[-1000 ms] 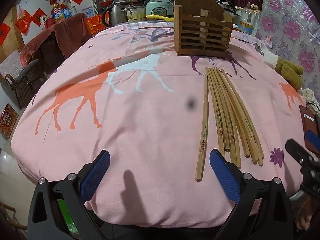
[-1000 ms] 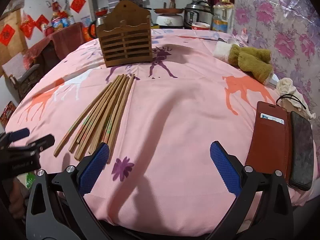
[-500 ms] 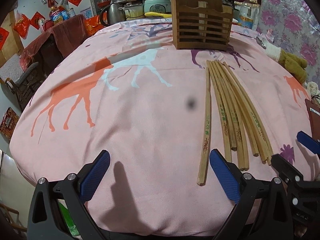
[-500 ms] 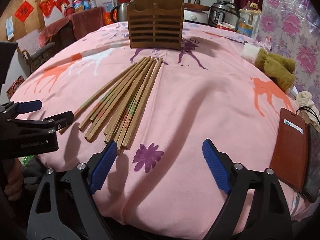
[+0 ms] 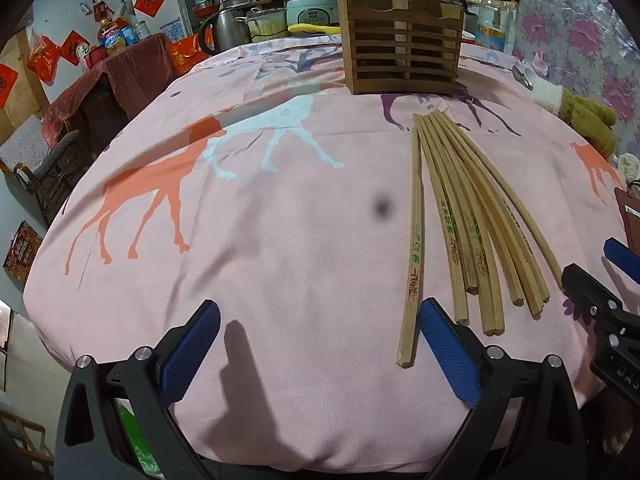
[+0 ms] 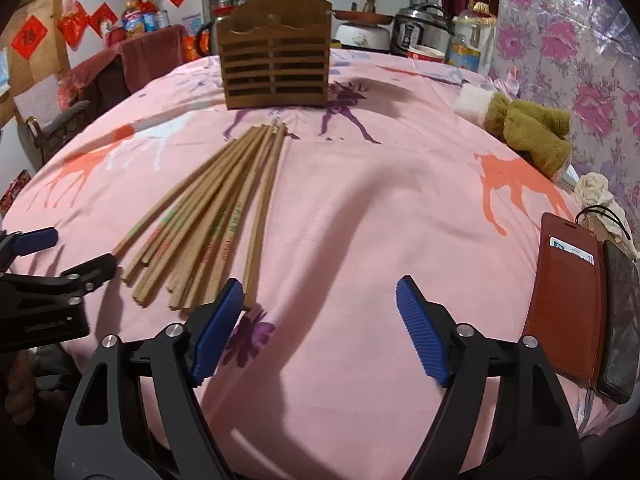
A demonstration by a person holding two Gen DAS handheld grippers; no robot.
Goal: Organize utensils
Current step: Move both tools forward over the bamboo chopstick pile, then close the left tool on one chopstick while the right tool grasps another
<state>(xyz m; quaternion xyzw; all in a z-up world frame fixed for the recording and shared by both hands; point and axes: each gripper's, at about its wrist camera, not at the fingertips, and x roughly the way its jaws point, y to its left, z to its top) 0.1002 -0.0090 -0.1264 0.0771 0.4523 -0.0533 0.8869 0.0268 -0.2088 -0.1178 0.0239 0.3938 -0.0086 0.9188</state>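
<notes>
Both grippers' fingers (image 5: pixel 448 344) spread wide.

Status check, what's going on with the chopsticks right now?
Left claw open, right claw open, both empty. Chopsticks fanned flat on the cloth, holder behind them. Nothing in the way.

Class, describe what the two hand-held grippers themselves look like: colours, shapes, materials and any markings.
Both look alike. The left hand-held gripper and right hand-held gripper have black angular plastic frames with triangular cut-outs and silver round screws. Each finger carries a blue ribbed pad. Embossed lettering on the left one's body is unreadable. No cables or sleeves visible.
</notes>
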